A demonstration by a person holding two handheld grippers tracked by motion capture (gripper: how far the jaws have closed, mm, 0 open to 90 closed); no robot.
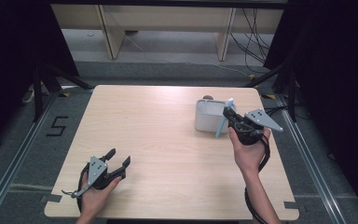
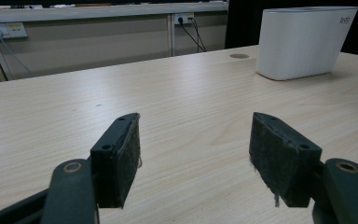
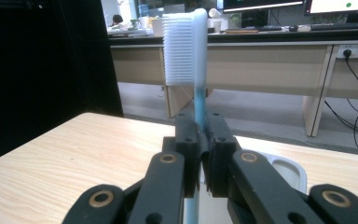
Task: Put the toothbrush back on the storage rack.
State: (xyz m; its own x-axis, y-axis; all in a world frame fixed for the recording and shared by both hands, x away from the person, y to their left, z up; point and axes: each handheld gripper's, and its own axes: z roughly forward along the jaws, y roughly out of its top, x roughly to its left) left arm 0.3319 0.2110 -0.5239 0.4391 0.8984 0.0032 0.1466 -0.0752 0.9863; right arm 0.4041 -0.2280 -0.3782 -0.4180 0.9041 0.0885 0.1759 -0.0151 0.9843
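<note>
Toothbrush (image 3: 195, 70) upright between clamped jaws of right gripper (image 3: 204, 135), bristles above.

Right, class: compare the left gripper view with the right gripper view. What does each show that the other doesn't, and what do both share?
The left gripper view: the left gripper with its jaws wide apart and nothing between them, and the white container seen from the side, standing on the table.

The right gripper view: the right gripper with its jaws closed on a toothbrush, bristle head up, with desks and monitors behind.

Both: the wooden table and that container, whose rim sits just beyond the right gripper.
</note>
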